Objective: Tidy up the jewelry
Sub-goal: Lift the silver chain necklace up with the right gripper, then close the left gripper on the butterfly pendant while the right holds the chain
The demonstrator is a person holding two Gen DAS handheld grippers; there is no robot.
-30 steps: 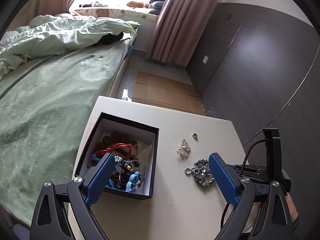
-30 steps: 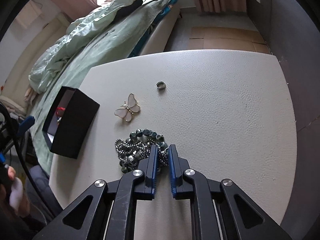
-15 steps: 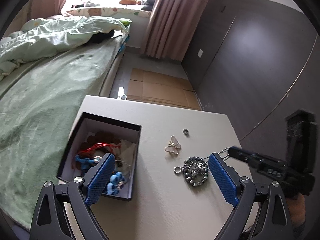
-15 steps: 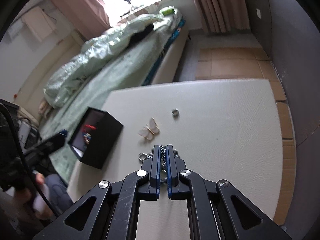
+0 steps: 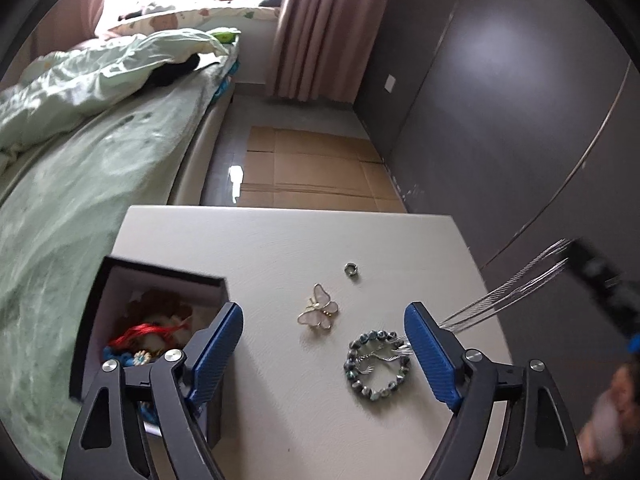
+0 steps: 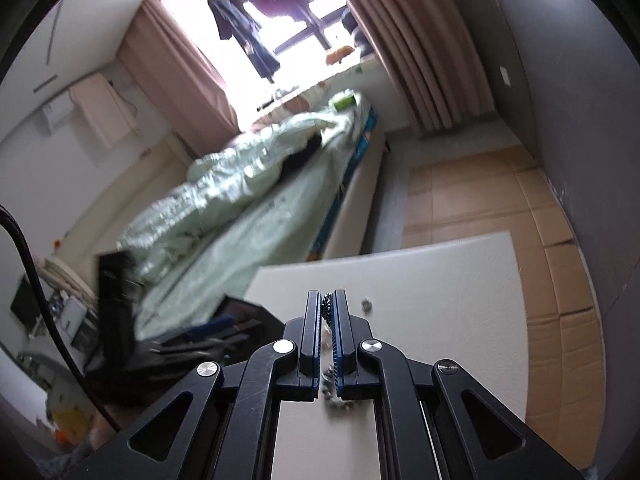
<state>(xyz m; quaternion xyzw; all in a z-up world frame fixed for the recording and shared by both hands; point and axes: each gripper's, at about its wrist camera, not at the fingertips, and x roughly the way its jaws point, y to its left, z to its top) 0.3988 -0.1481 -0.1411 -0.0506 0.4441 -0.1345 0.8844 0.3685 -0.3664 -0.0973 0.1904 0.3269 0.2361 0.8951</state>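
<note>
Now, R tool point(image 6: 328, 312) clamping silver chain point(image 5: 500, 296), L tool point(image 5: 324, 356) wide.

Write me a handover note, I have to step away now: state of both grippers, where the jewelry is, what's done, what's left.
Left gripper: open, empty, hovering over the white table.
Right gripper: jaws shut on a silver chain necklace, lifted and stretched taut.
Dark beaded bracelet on the table, tangled with the chain's lower end.
Done: black box at left holds beaded pieces.
Left: chain, bracelet, white butterfly brooch, small silver ring.
</note>
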